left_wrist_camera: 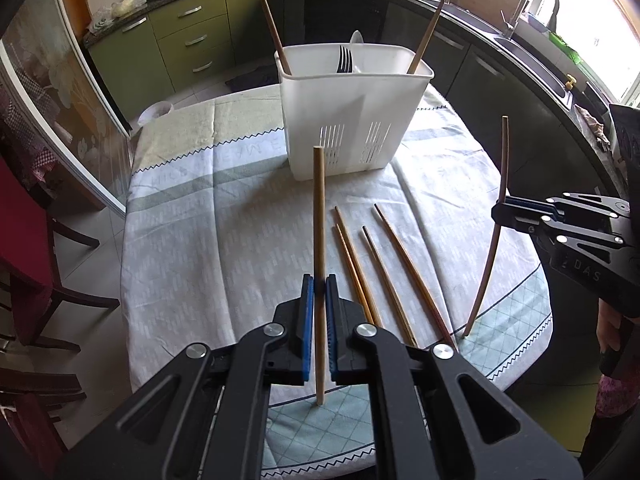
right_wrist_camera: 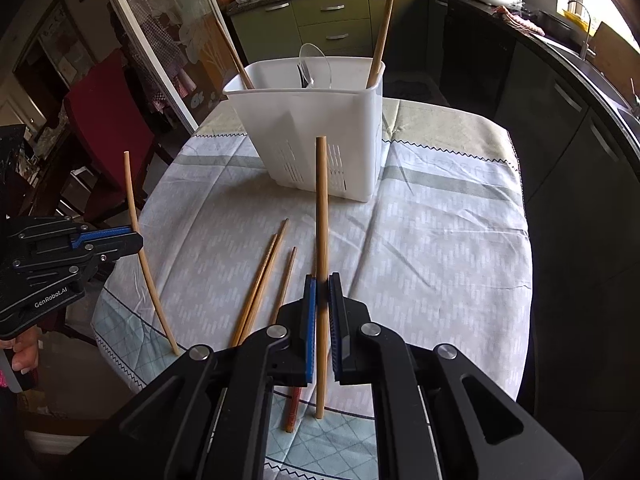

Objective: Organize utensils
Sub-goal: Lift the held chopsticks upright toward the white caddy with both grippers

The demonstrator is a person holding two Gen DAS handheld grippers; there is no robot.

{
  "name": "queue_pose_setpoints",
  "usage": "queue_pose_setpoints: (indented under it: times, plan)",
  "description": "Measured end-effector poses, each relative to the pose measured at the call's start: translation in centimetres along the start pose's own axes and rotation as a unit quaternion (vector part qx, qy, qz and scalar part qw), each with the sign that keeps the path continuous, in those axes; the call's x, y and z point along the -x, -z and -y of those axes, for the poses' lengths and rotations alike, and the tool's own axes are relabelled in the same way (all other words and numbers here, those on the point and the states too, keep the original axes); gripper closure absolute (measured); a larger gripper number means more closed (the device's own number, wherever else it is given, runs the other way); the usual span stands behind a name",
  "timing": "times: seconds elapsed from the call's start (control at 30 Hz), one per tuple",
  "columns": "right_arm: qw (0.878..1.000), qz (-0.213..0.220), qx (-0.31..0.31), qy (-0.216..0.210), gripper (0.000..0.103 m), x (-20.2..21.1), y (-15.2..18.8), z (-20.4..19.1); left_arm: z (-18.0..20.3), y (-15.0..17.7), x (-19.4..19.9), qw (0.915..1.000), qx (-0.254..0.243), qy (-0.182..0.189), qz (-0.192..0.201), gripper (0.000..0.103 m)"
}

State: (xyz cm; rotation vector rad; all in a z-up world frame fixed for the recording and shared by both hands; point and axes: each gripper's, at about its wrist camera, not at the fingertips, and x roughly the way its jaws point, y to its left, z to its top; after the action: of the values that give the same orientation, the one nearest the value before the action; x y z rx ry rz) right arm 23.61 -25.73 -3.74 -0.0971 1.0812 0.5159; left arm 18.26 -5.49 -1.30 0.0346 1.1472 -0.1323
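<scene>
1. Your left gripper is clamped on a pale chopstick, held upright near its middle, with its lower tip close over the cloth-covered surface.
2. Your right gripper pinches a second chopstick the same way, also upright, a little to the right of the first.
3. Both sticks are light, thin and stiff, probably bamboo. The round shaft can swivel or slip between the blue pads, so keep a firm squeeze and avoid knocking the ends.
4. A mid-shaft hold looks sound: it leaves a long lower end free to lower into the white caddy at the far side of the surface.
5. The caddy already holds one leaning chopstick at each end, with a fork and a clear spoon in the middle. It is light plastic and may slide if you press against its rim.
6. Four loose chopsticks lie flat on the cloth between the grippers. They lie low and close together, so take one at a time, near the thicker end.
</scene>
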Motion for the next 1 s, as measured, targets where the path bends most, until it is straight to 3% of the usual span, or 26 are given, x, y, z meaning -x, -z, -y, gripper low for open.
queue_pose_setpoints:
  times: [0.53,1.0]
  plan:
    - [1.000,0.025,0.013,-0.008,0.096,2.4,0.7,-0.6,0.3,0.9,2.2,0.9996,-0.009,0.014,0.021,0.097]
    - [0.998,0.063,0.026,-0.014,0.096,5.8,-1.5,-1.8,1.1,-1.7,5.6,0.9975,-0.016,0.030,0.062,0.097]
